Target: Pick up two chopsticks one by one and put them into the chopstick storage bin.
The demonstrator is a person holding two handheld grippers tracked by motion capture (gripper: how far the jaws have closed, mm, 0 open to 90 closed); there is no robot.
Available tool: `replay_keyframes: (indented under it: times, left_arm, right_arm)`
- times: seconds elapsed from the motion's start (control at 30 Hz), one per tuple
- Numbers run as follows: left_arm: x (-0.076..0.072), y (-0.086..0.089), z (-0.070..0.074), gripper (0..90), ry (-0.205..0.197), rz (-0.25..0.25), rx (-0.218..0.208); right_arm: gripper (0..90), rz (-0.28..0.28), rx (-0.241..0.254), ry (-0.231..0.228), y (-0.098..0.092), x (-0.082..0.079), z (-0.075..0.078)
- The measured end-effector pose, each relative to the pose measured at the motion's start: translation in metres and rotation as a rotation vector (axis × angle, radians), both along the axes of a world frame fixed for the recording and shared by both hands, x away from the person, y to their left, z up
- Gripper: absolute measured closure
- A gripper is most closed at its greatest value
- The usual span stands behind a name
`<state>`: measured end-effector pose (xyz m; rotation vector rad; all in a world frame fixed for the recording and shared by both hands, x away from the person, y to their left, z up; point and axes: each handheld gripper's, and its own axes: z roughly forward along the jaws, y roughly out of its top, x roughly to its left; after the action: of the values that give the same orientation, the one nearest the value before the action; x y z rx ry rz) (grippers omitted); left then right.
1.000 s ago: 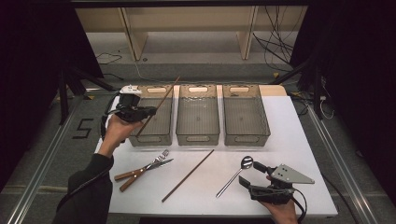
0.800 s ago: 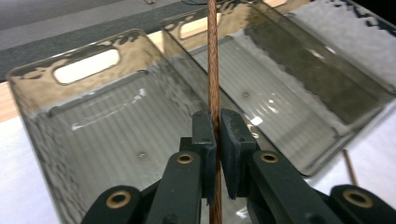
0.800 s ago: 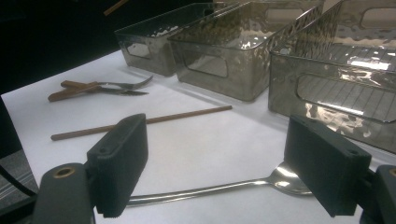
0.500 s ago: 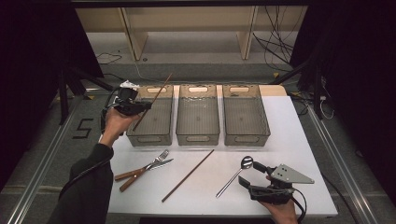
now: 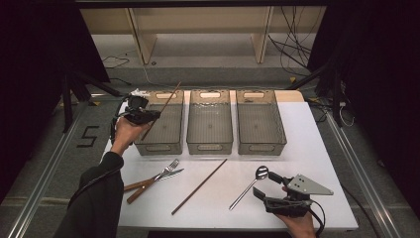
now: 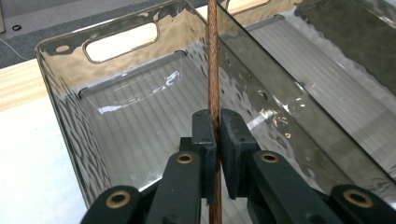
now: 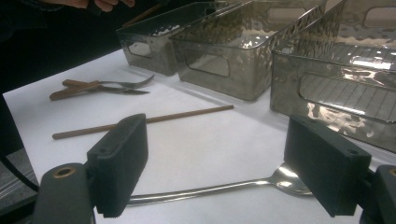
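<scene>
Left tool (image 6: pixel 214 140) clamps a chopstick (image 6: pixel 213 60) over the leftmost bin (image 5: pixel 159 124); right tool (image 7: pixel 233 163), jaws apart, apparently straddles a spoon (image 7: pixel 224 187) on the desk (image 5: pixel 317 148).

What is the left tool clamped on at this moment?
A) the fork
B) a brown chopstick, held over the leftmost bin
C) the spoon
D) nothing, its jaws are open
B: in the left gripper view, the left tool has its jaws shut on the chopstick, with the leftmost bin below it.

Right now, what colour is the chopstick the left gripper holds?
Reddish-brown, copper-toned. The chopstick shows best in the left gripper view, clamped in the left gripper.
</scene>
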<state>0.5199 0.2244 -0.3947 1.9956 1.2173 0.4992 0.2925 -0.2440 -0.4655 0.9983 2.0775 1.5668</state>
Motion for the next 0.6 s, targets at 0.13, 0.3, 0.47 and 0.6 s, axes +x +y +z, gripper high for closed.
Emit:
replay_keyframes:
  times: [0.13,0.3,0.47,0.6]
  left_arm:
    - [0.001,0.000,-0.005,84.4,-0.003,0.007,0.016]
    - [0.003,0.002,-0.009,84.3,0.010,0.022,0.012]
    - [0.003,0.002,-0.013,84.0,0.022,0.025,0.012]
    - [0.004,0.002,-0.016,76.2,0.042,0.041,0.007]
  right_arm:
    - [22.4,0.001,0.000,0.002,0.000,0.000,0.000]
    - [22.4,0.002,-0.001,0.001,0.000,0.000,0.000]
    - [22.4,0.002,0.000,0.002,0.000,0.000,0.000]
    - [22.5,0.002,0.000,0.004,0.001,0.000,0.000]
